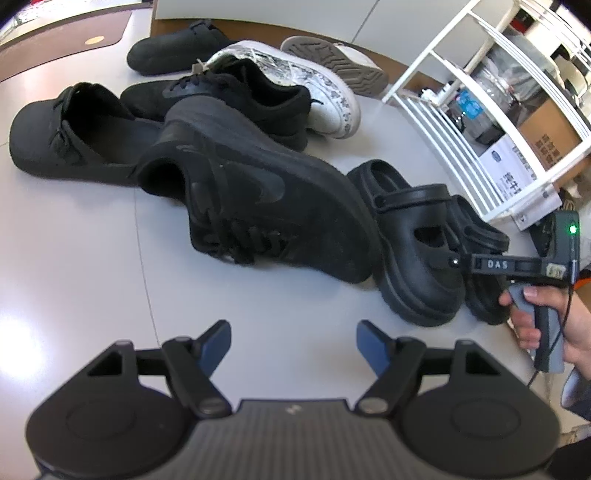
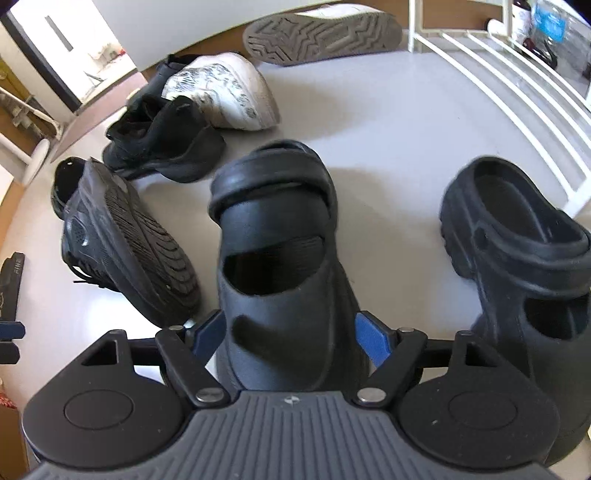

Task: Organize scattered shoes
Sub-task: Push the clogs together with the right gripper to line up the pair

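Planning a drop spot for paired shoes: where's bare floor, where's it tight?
Free: floor between left gripper and the tipped black sneaker, widening leftward; also the patch bordered by white sneaker, white rack, centre clog and right clog. Crowded: tipped black sneaker, black mule, laced sneaker and white sneaker packed together.

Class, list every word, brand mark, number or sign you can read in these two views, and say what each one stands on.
"DAS": white letters on the right gripper, seen side-on from the left wrist.
Swoosh logo, no letters: side of the black sneaker.
Print on the white box and the cardboard box in the white rack: too blurred to read.
Blue bottle label: unreadable.
White lettering on a black object at the left edge: too blurred.
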Motion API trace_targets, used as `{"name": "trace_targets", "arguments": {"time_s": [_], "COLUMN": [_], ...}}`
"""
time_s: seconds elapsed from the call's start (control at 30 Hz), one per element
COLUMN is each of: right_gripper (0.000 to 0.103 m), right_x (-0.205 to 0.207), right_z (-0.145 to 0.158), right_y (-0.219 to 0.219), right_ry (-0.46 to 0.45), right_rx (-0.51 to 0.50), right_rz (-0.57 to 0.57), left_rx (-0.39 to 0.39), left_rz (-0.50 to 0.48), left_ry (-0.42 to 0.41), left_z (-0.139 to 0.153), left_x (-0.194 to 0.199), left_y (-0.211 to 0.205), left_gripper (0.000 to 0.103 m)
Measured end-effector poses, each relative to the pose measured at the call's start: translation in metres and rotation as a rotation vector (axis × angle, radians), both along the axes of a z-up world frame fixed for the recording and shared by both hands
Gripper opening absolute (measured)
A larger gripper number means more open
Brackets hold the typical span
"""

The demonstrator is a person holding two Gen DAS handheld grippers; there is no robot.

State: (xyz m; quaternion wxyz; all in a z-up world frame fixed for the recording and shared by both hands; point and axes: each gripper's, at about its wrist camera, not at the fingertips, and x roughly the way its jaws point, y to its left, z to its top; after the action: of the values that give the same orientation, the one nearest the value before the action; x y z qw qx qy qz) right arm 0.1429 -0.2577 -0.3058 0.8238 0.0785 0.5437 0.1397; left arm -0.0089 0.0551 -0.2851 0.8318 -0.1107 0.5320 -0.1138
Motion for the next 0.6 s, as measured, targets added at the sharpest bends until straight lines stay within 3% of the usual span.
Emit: {"name": "trace_targets", "arguments": {"time_s": [0.37,0.6], "right_gripper": [0.092,0.091], "right_x": [0.012,0.003], "right_z": [-0.02,-0.019], "right_y": [0.02,-0.001], "right_ry": [-0.075,-0.035], "right_rx": [-0.091,-0.097], "right_rz": [0.082,0.035], "left_rx": [-0.004,-0.008], "left_rz": [0.02,0.022], "left_ry": [0.007,0.013], "left_z": [-0.003,-0.006], "left_x": [0.002,0.004], "left_y": [0.003,0.004], "left_gripper": [0.077,0.077]}}
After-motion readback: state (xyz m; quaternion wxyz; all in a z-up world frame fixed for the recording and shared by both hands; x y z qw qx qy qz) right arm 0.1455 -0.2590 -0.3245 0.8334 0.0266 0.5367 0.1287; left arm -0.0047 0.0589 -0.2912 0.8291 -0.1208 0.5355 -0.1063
